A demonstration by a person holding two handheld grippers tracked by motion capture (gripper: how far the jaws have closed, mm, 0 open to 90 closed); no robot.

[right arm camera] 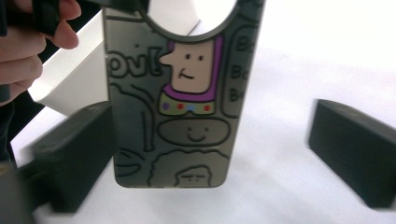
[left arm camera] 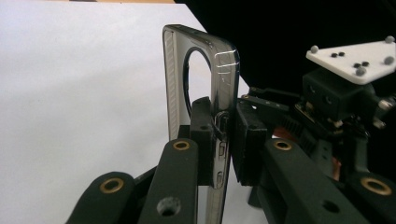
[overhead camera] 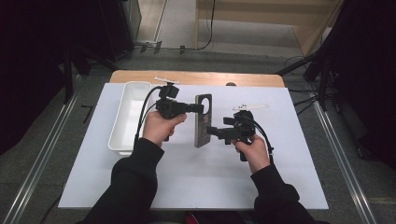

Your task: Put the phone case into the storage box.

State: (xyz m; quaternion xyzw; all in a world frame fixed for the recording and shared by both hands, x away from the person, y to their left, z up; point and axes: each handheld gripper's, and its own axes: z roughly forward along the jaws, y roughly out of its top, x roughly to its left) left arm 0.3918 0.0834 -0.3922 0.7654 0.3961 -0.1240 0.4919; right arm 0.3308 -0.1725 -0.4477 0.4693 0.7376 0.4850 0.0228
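Note:
A grey translucent phone case (overhead camera: pixel 203 121) with a round camera hole and cartoon drawings is held on edge above the white table sheet (overhead camera: pixel 187 177). My left gripper (overhead camera: pixel 198 108) is shut on its upper part; in the left gripper view the jaws pinch the case's (left arm camera: pixel 201 60) side wall at the gripper's (left arm camera: pixel 224 140) tips. My right gripper (overhead camera: pixel 211 130) stands open at the case's lower end. In the right gripper view the case (right arm camera: pixel 187 116) hangs between its wide-apart pads (right arm camera: pixel 350 154), close to the left one, and the gripper (right arm camera: pixel 215 149) holds nothing.
A long white bin (overhead camera: pixel 126 116) stands at the left of the sheet, behind the left hand (right arm camera: pixel 28 56). Two thin white strips (overhead camera: pixel 252 107) lie toward the back. The table's wooden edge (overhead camera: pixel 196 77) shows behind the sheet.

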